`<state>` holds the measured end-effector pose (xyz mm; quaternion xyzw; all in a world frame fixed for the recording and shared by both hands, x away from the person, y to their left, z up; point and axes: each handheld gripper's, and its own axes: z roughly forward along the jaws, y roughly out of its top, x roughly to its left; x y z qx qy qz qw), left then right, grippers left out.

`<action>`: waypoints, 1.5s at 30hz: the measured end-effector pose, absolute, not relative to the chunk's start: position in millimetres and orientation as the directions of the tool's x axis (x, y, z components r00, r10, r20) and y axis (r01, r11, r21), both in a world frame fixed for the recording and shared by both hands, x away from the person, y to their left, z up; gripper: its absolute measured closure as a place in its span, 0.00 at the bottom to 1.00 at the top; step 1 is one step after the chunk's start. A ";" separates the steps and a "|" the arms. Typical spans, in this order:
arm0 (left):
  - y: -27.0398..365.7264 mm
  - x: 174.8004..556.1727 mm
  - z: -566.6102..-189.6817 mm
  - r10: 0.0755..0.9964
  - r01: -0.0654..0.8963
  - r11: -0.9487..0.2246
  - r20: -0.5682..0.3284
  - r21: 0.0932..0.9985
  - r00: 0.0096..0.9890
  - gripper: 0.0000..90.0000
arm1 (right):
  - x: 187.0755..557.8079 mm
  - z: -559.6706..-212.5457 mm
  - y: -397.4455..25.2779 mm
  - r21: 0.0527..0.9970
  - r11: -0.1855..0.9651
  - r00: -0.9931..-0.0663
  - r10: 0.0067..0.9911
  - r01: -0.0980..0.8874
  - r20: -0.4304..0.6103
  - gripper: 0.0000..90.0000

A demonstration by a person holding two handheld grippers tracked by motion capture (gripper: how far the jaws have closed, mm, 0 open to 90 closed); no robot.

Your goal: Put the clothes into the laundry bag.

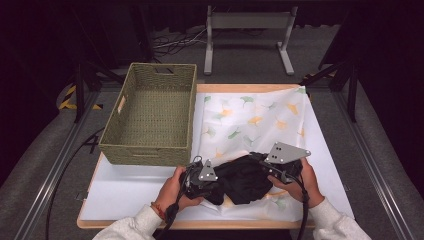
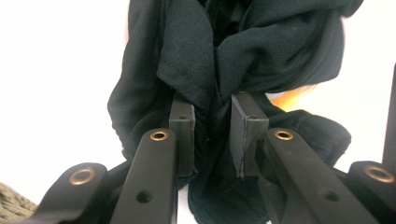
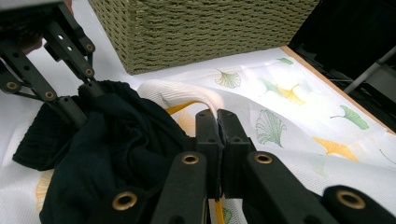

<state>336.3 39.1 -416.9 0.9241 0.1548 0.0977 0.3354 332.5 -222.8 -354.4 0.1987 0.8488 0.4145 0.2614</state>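
Note:
A crumpled black garment (image 1: 245,177) lies on a white cloth printed with green and yellow leaves (image 1: 255,115) near the table's front edge. My left gripper (image 1: 218,181) is at the garment's left side, and in the left gripper view it (image 2: 212,116) is shut on a fold of the black garment (image 2: 261,46). At the garment's right side my right gripper (image 1: 266,170) has its jaws pressed together (image 3: 217,121) on a raised fold of the leaf-print cloth (image 3: 289,135), right beside the black garment (image 3: 116,140). The left gripper (image 3: 86,95) shows beyond it.
A woven green basket (image 1: 150,150) stands empty at the back left, its front wall (image 3: 196,28) close behind the grippers. The white board (image 1: 125,190) covers the wooden table. A metal stand (image 1: 247,22) is on the floor beyond the table.

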 end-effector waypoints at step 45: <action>-7.4 365.6 -416.6 0.449 0.267 -0.641 0.069 0.719 0.891 0.73 | 332.5 -356.3 -223.7 0.811 0.568 -0.783 0.564 0.139 -0.261 0.99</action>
